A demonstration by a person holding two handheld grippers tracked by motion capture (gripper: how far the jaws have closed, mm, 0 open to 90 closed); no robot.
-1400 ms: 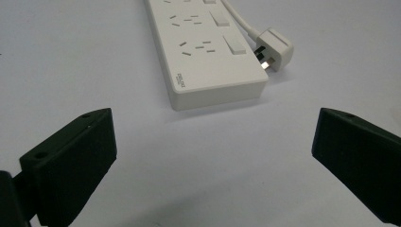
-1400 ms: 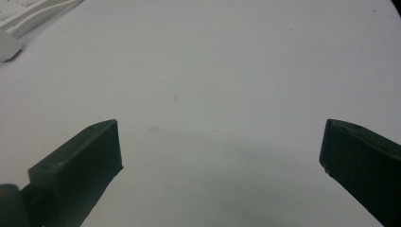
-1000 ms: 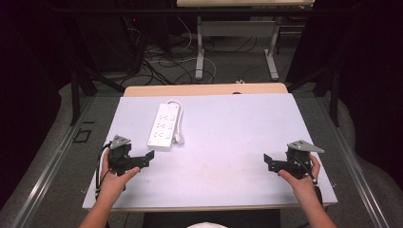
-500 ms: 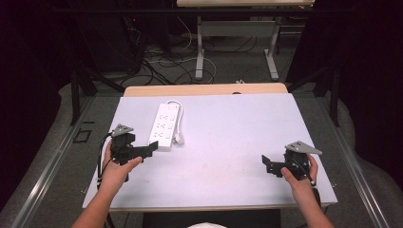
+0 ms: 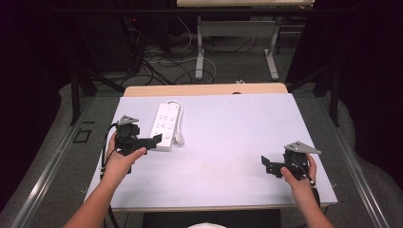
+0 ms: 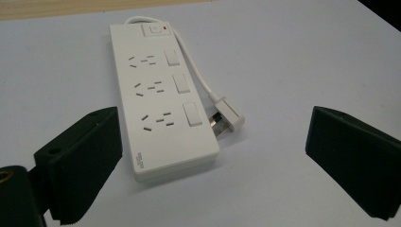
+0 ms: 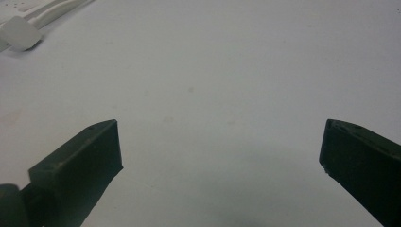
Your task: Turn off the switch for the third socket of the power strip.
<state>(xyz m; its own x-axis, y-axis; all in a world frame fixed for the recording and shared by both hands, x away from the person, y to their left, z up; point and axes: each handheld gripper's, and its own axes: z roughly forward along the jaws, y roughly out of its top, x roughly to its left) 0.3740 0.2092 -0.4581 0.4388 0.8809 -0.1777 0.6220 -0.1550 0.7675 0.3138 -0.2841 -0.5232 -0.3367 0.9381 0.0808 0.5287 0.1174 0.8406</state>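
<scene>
**L gripper lining up on the strip**

The left gripper point(image 5: 154, 139) is hovering at the near end of the power strip point(image 5: 165, 126), jaws spread wide and holding nothing. In the left gripper view the strip point(image 6: 161, 113) is lying flat on the worktop point(image 5: 228, 142), between the two jaws but farther out, w/ its near short end just ahead of them. Its cord point(image 6: 198, 78) is looping out of the far end and running down one long side; the plug point(image 6: 227, 118) is resting just beside the strip's near corner, touching or nearly so.

The right gripper point(image 5: 270, 166) is sitting well apart, near the worktop's right front edge, also released and empty; its own view is looking across bare worktop, w/ the plug point(image 7: 19, 33) at the far top-left corner.

Doing the reach well, imo:
- Keep jaws wide; the strip's width is fitting between them w/ little to spare.
- Come in square to the long sides, low, so both jaws are meeting the side walls together and not skidding the strip.
- Watch the plug side: that jaw is likely to catch the plug or cord. Grip above or behind it, or nudge it aside first.
- Close gently; smooth plastic may be slipping.

Containers: none on the worktop, so nothing is being held in one.
</scene>
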